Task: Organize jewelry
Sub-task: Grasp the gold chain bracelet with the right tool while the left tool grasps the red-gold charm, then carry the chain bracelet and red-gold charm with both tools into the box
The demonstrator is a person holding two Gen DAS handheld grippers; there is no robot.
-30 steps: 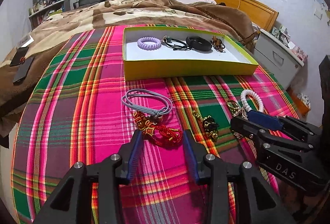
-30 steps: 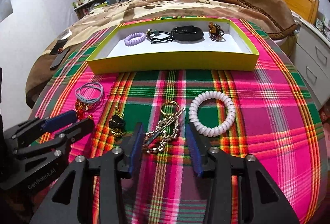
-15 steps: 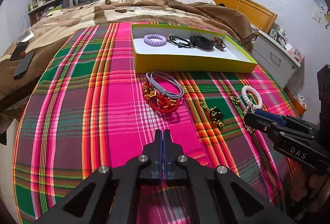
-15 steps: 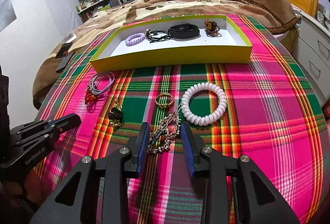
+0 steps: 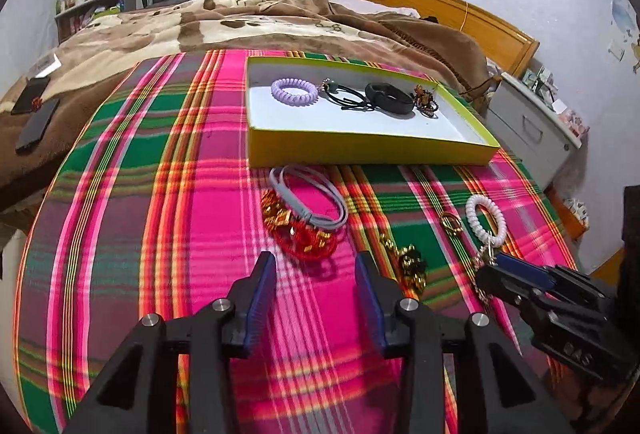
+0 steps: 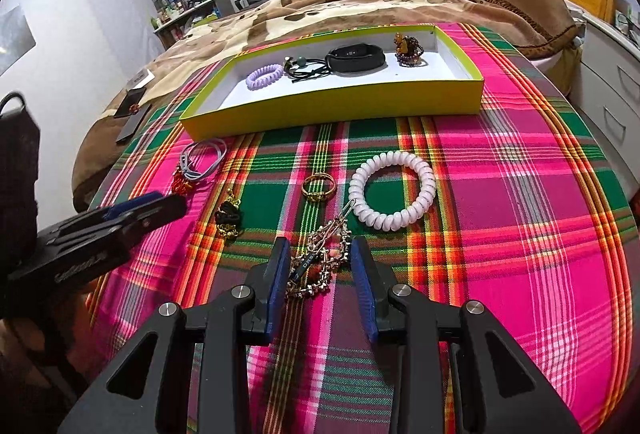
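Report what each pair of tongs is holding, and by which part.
Nothing is held. The left tongs are open over bare cloth. The right tongs straddle the chain hair clip without pressing it.

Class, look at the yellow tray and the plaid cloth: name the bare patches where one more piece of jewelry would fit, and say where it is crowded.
In the yellow tray, the white floor along the near wall is bare; the back row is filled by the purple coil, black ties, black band and beaded bracelet. The cloth right of the white coil is bare. Crowded: the cloth before the tray's left half.
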